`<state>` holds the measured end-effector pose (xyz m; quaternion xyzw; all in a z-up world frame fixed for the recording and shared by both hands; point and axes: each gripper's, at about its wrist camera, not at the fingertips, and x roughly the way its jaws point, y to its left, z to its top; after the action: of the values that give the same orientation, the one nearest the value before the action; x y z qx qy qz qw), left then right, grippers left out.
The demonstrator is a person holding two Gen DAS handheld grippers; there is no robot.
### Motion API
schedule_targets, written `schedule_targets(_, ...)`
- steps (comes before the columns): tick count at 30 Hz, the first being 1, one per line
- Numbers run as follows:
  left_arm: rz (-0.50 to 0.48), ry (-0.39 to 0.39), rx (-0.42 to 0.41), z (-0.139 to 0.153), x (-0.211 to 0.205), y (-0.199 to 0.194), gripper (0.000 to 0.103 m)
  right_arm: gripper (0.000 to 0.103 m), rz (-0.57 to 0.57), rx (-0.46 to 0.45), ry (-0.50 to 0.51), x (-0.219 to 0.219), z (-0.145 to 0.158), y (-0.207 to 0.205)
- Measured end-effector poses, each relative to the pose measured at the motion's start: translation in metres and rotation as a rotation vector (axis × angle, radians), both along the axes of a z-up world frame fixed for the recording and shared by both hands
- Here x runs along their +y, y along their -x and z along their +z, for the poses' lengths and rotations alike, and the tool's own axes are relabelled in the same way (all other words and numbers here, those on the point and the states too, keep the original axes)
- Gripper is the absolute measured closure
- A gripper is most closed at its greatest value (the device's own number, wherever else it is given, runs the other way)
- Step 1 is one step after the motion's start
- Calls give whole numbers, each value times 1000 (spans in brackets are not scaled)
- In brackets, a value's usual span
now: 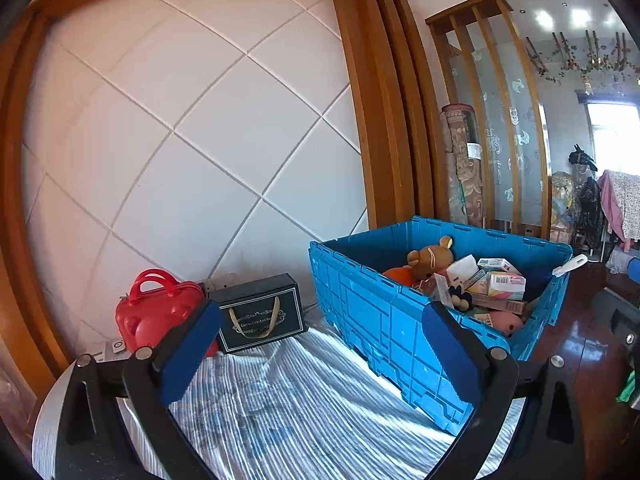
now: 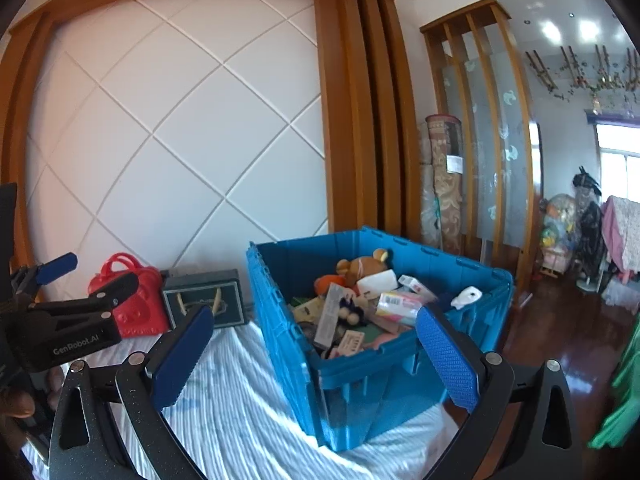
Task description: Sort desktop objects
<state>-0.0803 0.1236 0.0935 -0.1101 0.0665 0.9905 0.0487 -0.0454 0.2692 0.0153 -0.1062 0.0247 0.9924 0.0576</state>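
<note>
A blue plastic crate point(image 1: 384, 320) point(image 2: 280, 320) stands on the striped cloth. It holds a brown teddy bear point(image 1: 430, 262) point(image 2: 362, 266), several small boxes point(image 1: 506, 284) and other toys. A red toy case point(image 1: 156, 314) point(image 2: 134, 304) and a dark gift box point(image 1: 262, 314) point(image 2: 206, 300) stand by the wall. My left gripper point(image 1: 320, 352) is open and empty, above the cloth left of the crate. It also shows in the right wrist view point(image 2: 76, 280). My right gripper point(image 2: 316, 360) is open and empty, in front of the crate.
The striped white cloth point(image 1: 280, 408) point(image 2: 240, 408) covers the surface. A white quilted wall panel point(image 1: 180, 120) with wooden frame is behind. A dark wooden floor point(image 2: 560, 320) with clutter lies to the right. A white object point(image 2: 466, 296) rests on the crate's rim.
</note>
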Motion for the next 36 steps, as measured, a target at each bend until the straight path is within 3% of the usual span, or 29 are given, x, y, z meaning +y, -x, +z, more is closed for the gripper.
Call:
schedule_targets(5, 21, -31, -50, -10, -5, -13, 1, 0, 26, -63, 10, -2, -16, -5)
schedule_targets(15, 63, -44, -86, -26, -14, -28, 1, 0, 9, -89, -8, 2, -25, -8)
schedule_targets(30, -27, -43, -88, -19, -7, -30, 1, 0, 7, -73, -21, -5, -15, -7)
schedule_targets(36, -95, -9, -64, -17, 2, -34, 1, 0, -1, -63, -19, -2, -12, -4)
